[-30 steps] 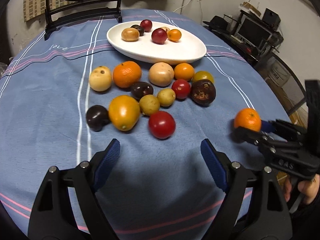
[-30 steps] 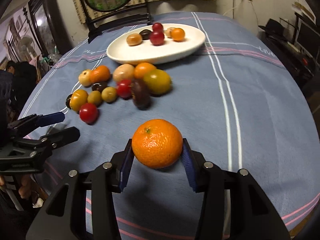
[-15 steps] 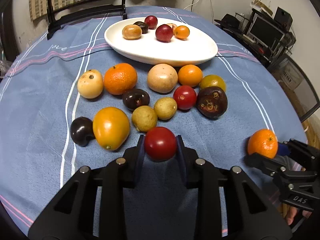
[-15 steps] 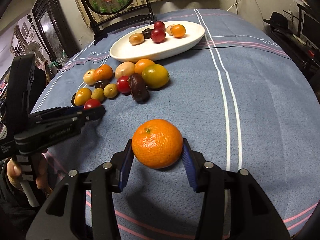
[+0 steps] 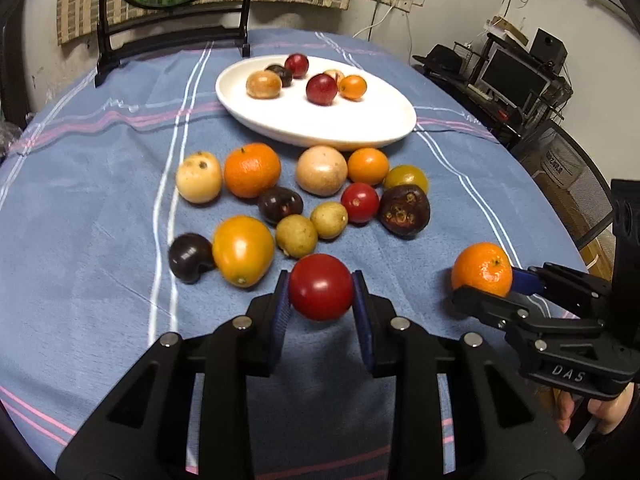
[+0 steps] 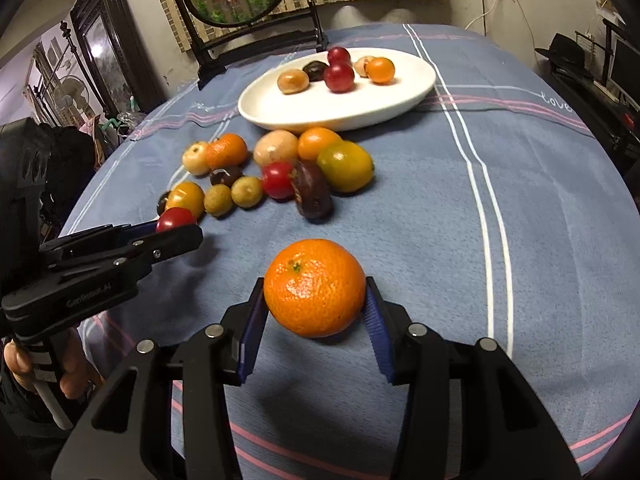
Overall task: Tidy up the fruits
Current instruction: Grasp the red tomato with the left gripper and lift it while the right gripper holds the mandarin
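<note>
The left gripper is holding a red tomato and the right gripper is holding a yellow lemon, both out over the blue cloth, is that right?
Not quite. The right gripper holds an orange mandarin, not a yellow lemon; the right wrist view shows it pinched between the blue pads. The rest stands: the left gripper holds the red tomato, and both are over the blue cloth.

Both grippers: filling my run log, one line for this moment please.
left gripper: shut on red tomato | right gripper: shut on orange

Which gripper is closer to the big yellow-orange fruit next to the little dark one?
Left. The left gripper, shut on the red tomato, sits just beside the yellow-orange fruit. The right gripper, holding the orange, is farther off, apart from the pile.
</note>
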The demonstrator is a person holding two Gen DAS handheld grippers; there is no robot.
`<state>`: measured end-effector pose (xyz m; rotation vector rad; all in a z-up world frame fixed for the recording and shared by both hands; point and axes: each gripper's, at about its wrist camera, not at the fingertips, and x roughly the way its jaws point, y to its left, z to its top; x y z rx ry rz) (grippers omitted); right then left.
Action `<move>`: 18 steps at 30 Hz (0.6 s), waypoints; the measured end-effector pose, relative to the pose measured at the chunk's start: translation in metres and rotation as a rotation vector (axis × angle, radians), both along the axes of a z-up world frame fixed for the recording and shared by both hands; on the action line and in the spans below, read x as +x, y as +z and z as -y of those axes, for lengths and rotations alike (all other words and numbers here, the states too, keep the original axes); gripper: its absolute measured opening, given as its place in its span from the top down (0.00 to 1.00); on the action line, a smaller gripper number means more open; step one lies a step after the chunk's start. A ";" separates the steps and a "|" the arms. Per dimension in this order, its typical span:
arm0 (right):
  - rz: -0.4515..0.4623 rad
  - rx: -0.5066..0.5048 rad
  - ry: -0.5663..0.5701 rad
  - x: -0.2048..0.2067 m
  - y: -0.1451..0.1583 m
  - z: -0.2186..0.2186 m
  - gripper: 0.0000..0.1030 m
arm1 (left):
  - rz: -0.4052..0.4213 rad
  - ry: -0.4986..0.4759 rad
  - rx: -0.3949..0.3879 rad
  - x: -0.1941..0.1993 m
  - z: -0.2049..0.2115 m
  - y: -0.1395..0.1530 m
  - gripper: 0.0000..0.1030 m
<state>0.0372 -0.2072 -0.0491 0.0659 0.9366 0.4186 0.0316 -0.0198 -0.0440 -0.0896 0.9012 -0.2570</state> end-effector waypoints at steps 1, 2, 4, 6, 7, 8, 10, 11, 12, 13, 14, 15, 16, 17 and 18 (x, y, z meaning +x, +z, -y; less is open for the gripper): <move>0.003 -0.001 0.000 0.001 0.002 -0.001 0.54 | 0.006 -0.002 -0.001 0.000 -0.001 0.003 0.71; 0.007 -0.001 -0.001 0.003 0.003 -0.002 0.54 | 0.014 -0.005 -0.003 0.000 -0.003 0.007 0.71; 0.017 -0.001 -0.007 0.008 0.008 -0.003 0.54 | 0.023 -0.008 -0.007 0.003 -0.007 0.013 0.71; 0.031 -0.003 -0.012 0.013 0.014 -0.003 0.54 | 0.032 -0.011 -0.006 0.008 -0.010 0.022 0.71; 0.043 -0.001 -0.016 0.017 0.018 -0.003 0.54 | 0.038 -0.010 -0.004 0.011 -0.011 0.026 0.71; 0.051 0.000 -0.017 0.019 0.021 -0.003 0.54 | 0.045 -0.009 -0.002 0.015 -0.013 0.030 0.71; 0.071 0.000 -0.012 0.030 0.031 -0.004 0.54 | 0.062 -0.011 0.002 0.026 -0.016 0.042 0.71; 0.076 0.000 -0.008 0.034 0.034 -0.004 0.54 | 0.072 -0.012 0.005 0.033 -0.018 0.049 0.71; 0.082 -0.002 0.000 0.042 0.040 -0.005 0.54 | 0.085 -0.014 0.011 0.042 -0.020 0.056 0.71; 0.088 -0.003 0.006 0.049 0.044 -0.006 0.54 | 0.093 -0.013 0.017 0.049 -0.020 0.060 0.70; 0.095 -0.011 0.015 0.061 0.050 -0.008 0.54 | 0.099 -0.012 0.026 0.059 -0.021 0.065 0.70; 0.096 -0.017 0.021 0.069 0.053 -0.010 0.54 | 0.103 -0.013 0.039 0.075 -0.021 0.070 0.70; 0.095 -0.023 0.029 0.084 0.057 -0.011 0.54 | 0.104 -0.008 0.041 0.086 -0.021 0.072 0.70; 0.090 -0.025 0.032 0.095 0.058 -0.012 0.54 | 0.096 -0.009 0.034 0.103 -0.021 0.073 0.70; 0.071 -0.034 0.039 0.117 0.057 -0.015 0.54 | 0.083 -0.008 0.021 0.116 -0.021 0.072 0.70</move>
